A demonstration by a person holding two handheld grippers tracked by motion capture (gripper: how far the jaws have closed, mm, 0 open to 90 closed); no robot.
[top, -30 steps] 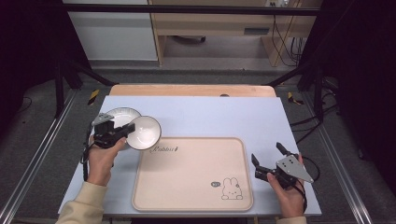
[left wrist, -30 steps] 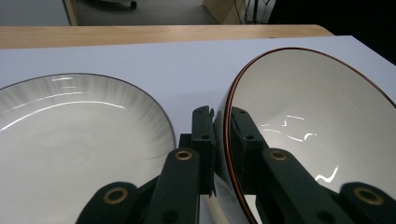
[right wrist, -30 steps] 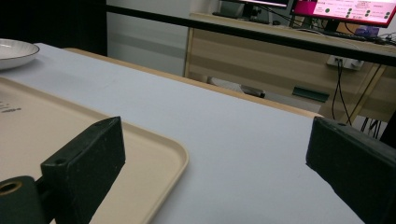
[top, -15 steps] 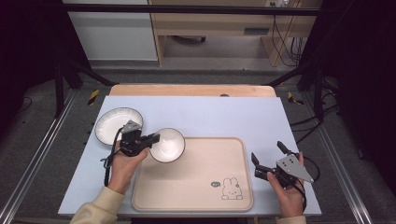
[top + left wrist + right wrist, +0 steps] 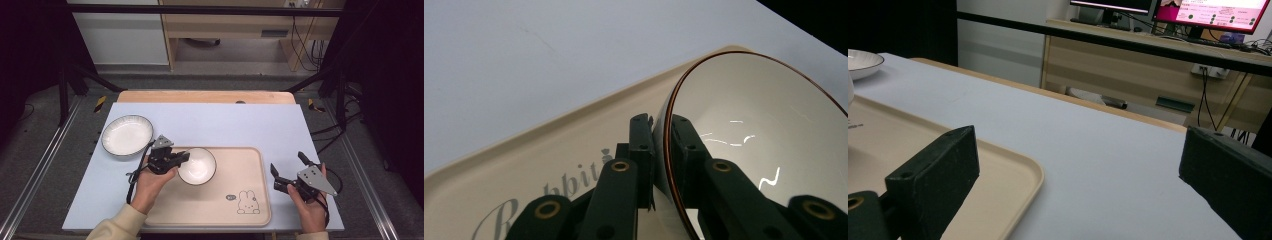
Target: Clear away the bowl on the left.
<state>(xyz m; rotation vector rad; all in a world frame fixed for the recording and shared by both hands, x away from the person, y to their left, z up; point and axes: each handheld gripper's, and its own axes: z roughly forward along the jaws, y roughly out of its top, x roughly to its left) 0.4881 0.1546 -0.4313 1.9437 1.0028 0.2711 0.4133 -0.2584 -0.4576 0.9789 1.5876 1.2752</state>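
Note:
A small white bowl (image 5: 198, 165) with a dark rim sits at the upper left part of the beige tray (image 5: 225, 210). My left gripper (image 5: 182, 159) is shut on the bowl's left rim. In the left gripper view the two jaws pinch the thin rim of the bowl (image 5: 764, 130), one pad inside and one outside, above the tray (image 5: 539, 165) with its printed lettering. My right gripper (image 5: 290, 172) stands open in a hand at the tray's right edge, with nothing between its fingers; its view looks across the tray corner (image 5: 998, 170) and the pale blue table.
A larger white plate (image 5: 127, 135) rests on the blue table cover left of the tray; its edge is the plate (image 5: 863, 62) at the far left of the right gripper view. A rabbit picture (image 5: 247, 202) marks the tray's lower right. Dark frame legs flank the table.
My left gripper has carried the small bowl rightward and down from beside the plate to the tray's upper left part. The right gripper has stayed where it was.

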